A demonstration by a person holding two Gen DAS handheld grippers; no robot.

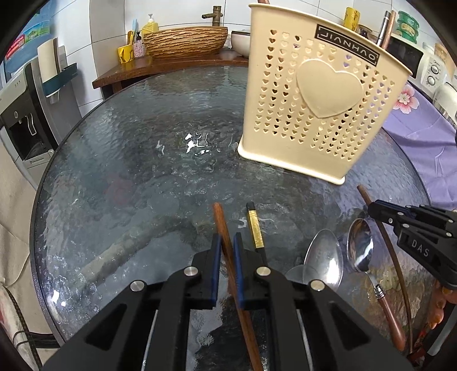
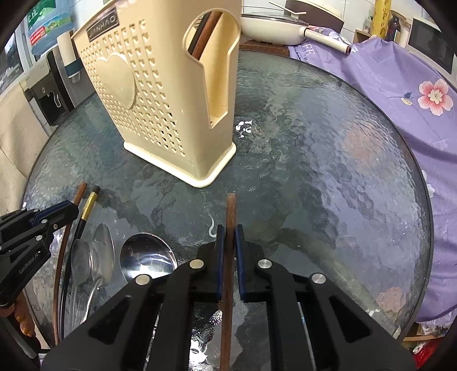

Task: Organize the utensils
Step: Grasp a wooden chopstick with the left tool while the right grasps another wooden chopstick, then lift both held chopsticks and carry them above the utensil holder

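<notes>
My left gripper [image 1: 227, 241] is shut on a brown wooden chopstick [image 1: 220, 217] that lies on the glass table [image 1: 137, 177]. Beside it lie a black-and-gold chopstick [image 1: 255, 228] and two metal spoons [image 1: 324, 256]. My right gripper [image 2: 229, 232] is shut on a second brown chopstick [image 2: 230, 208]; the left wrist view shows that gripper [image 1: 372, 209] at the right edge. The left gripper [image 2: 67, 211] appears at the left of the right wrist view, near the spoons [image 2: 147, 256]. A cream perforated utensil holder [image 1: 314, 100] [image 2: 160, 94] stands upright beyond both, with chopsticks [image 2: 205, 31] showing in its side opening.
A purple flowered cloth [image 2: 400, 94] borders the table's right side, with a white pan [image 2: 274, 25] behind it. A wooden counter with a woven basin [image 1: 185, 41] lies beyond the far edge. A water dispenser [image 1: 25, 125] stands at the left.
</notes>
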